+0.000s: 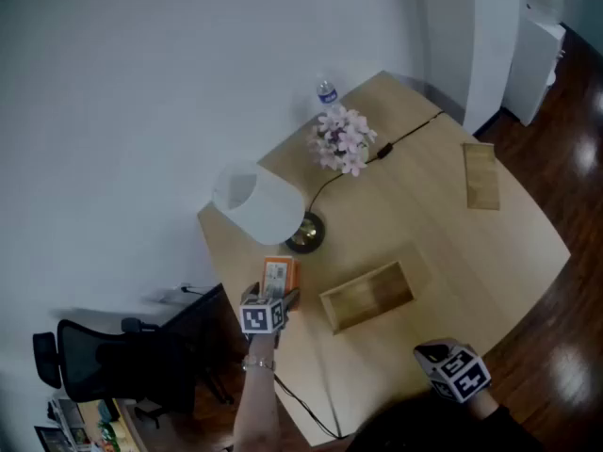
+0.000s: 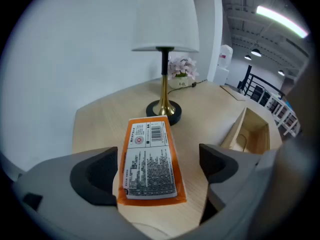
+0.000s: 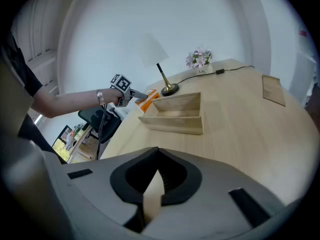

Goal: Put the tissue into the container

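Wooden table: the left gripper gapes wide around the orange tissue pack, lamp just beyond; the right gripper is closed, empty.

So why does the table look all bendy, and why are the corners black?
Both gripper views: wide-angle lenses bend the table and leave black corners. Head view: dim, the table edges bow, and the floor shines with glare. Left gripper view: the ceiling light glares bright.
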`<state>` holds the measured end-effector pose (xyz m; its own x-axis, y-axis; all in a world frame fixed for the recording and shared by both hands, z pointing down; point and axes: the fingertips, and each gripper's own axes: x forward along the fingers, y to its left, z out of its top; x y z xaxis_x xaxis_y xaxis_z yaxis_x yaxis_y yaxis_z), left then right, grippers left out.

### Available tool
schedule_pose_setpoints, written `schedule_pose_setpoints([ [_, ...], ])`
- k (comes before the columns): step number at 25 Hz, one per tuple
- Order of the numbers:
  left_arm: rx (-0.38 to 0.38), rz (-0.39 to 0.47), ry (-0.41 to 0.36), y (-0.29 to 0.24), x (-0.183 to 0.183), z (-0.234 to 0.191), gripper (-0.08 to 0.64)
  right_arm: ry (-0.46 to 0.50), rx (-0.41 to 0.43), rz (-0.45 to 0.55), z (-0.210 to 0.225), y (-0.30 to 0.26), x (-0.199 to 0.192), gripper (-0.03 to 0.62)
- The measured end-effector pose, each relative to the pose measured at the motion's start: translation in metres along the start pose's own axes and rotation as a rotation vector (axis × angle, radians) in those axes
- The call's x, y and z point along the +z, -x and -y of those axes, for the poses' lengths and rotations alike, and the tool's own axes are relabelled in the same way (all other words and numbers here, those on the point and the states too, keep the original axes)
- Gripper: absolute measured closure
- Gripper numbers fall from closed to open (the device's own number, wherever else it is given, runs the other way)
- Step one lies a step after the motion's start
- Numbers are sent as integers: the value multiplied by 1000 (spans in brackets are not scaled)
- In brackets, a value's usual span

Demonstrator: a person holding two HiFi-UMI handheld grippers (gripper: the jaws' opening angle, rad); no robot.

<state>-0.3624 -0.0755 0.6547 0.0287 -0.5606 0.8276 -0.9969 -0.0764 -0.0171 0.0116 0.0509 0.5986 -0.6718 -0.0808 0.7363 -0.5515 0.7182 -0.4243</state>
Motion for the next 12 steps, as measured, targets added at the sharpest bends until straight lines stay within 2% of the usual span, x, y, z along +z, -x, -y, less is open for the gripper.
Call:
schedule_pose_setpoints([
  [2, 14, -41, -2, -11, -7, -5, 71, -5, -5, 25, 7, 1, 9, 604],
  [4, 69, -59, -13, -13, -10, -17, 71, -8, -9, 34, 14, 1, 15, 604],
  [5, 103, -59, -18, -11, -11, -23, 100, -9, -10, 36, 16, 2, 16, 604],
  [7, 139, -54, -23, -6, -10, -31, 212, -11, -15, 41, 19, 3, 18, 604],
  [9, 135, -55, -31, -3, -10, -31, 254, -9, -12, 49, 18, 3, 18, 604],
  [12, 117, -54, -46, 4, -12, -28, 276, -1, -2, 53, 12, 4, 19, 604],
])
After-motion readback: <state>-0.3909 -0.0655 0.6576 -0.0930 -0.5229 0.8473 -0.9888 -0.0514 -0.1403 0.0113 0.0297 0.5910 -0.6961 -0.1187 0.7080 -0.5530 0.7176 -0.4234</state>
